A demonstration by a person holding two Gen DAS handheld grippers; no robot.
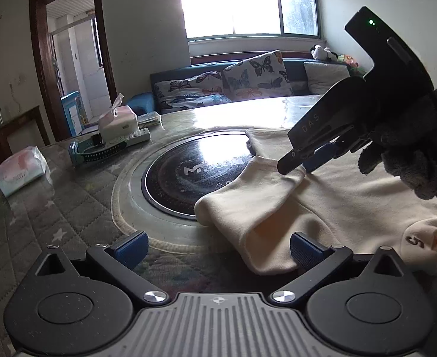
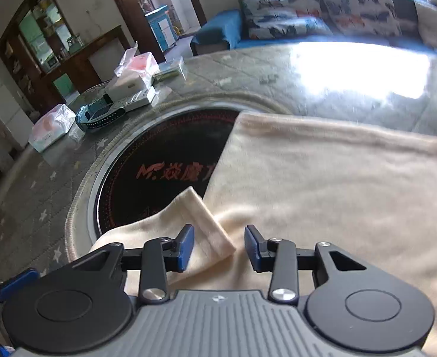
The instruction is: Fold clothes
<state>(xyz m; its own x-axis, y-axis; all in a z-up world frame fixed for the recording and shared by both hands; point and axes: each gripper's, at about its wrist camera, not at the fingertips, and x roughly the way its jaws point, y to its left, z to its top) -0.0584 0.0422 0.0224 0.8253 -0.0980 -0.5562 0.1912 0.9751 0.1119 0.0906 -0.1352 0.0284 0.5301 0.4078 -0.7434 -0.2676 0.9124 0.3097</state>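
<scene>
Folding is at the sleeve stage: one cream garment (image 2: pixel 322 184) lies spread across the lower right of both views, over one quilted table cover (image 1: pixel 54 208) and partly over one black round cooktop (image 1: pixel 188 175) at centre. One sleeve (image 1: pixel 248 205) lies doubled toward the body, its cuff (image 2: pixel 209 226) at lower centre of the right wrist view. Two grippers work it. The right gripper (image 2: pixel 219 248) hovers with fingers spread on either side of the cuff, not pinching. The left gripper (image 1: pixel 218 250), also spread wide, sits at the sleeve's near fold, empty. Next, by the look of it, the right fingers must close on the cuff and carry it across the body. At upper left: one tissue box (image 1: pixel 117 122), one wipes pack (image 1: pixel 22 169).
</scene>
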